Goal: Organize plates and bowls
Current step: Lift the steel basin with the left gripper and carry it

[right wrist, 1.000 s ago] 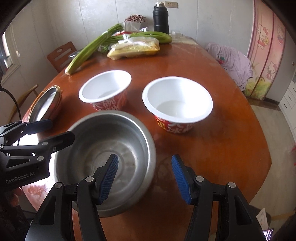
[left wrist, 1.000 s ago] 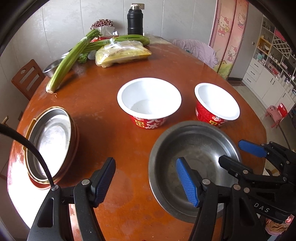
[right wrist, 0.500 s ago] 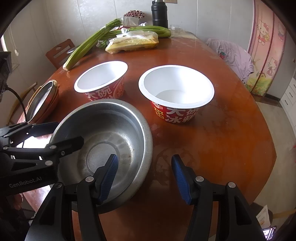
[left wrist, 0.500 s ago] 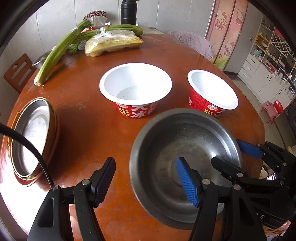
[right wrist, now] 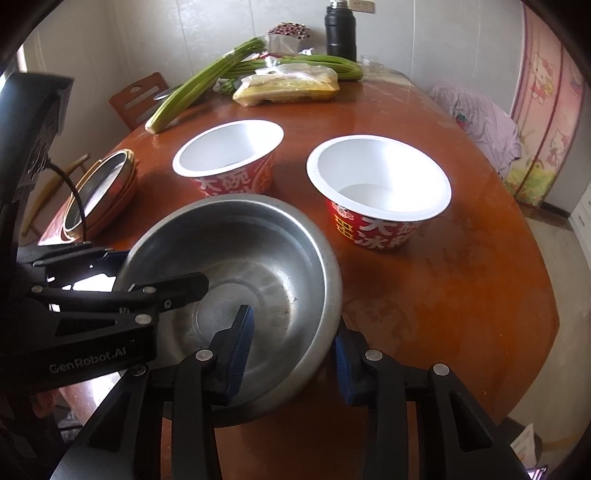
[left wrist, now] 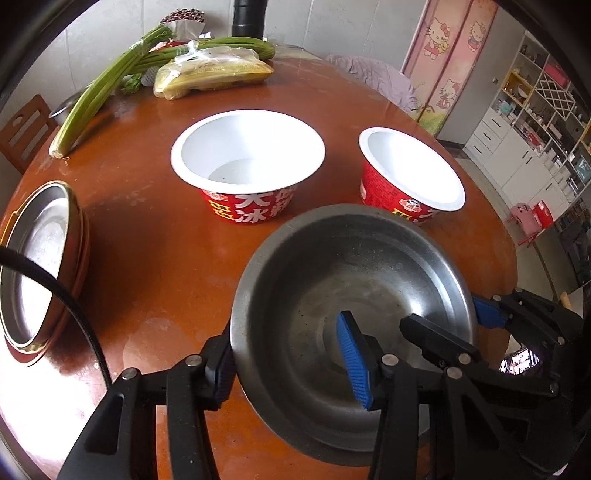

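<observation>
A steel bowl [left wrist: 351, 266] [right wrist: 258, 251] sits at the near edge of the round wooden table [left wrist: 155, 266]. My left gripper [left wrist: 286, 360] straddles its left rim, one pad outside and one inside, jaws closing onto the wall. At the opposite rim my right gripper [right wrist: 291, 354] does the same, jaws closing, outer pad against the bowl. Behind stand two empty red paper bowls with white insides, one [left wrist: 247, 158] [right wrist: 229, 151] on the left and one [left wrist: 410, 170] [right wrist: 376, 177] on the right. A stack of metal plates [left wrist: 37, 258] [right wrist: 99, 192] lies at the table's left edge.
Green stalks [left wrist: 110, 88], a bagged yellow food pack [left wrist: 210, 74] and a black flask [right wrist: 340, 33] lie at the far side. A wooden chair [left wrist: 22, 129] stands at the left. Bare tabletop spreads to the right of the red bowls [right wrist: 461, 295].
Both grippers' jaws have narrowed from wide open onto the steel bowl's rim. The bowl looks larger and nearer in both views, its far rim now overlapping the red bowls.
</observation>
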A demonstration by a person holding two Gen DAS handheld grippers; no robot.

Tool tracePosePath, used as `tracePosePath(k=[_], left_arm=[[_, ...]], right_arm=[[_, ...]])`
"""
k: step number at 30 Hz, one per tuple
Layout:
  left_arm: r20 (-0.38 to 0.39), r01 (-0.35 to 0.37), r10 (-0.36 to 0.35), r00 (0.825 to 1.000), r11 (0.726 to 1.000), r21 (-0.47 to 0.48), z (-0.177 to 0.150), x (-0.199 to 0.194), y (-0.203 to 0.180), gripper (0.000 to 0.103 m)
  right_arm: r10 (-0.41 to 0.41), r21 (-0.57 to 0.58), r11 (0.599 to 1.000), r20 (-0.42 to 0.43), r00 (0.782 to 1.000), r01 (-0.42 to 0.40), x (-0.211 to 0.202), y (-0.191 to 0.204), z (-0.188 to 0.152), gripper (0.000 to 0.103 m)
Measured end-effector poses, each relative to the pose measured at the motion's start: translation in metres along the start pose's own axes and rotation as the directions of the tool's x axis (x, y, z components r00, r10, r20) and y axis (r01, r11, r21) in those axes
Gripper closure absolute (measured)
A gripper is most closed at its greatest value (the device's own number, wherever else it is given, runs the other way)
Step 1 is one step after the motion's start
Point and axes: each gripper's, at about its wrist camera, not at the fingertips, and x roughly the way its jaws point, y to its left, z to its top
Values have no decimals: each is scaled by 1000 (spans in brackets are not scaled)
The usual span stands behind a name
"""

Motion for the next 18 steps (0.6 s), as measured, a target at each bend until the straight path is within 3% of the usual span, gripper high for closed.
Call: tracePosePath(k=[11,18], left_arm=[[38,-12,12,999,1000,-10,-11,-27,14,53],[57,-63,65,996,997,-39,-23,-43,37,53]], right_arm=[[22,-46,999,28,999,-21,-14,22,7,61],[58,-92,994,51,997,-53,-15,51,12,61]])
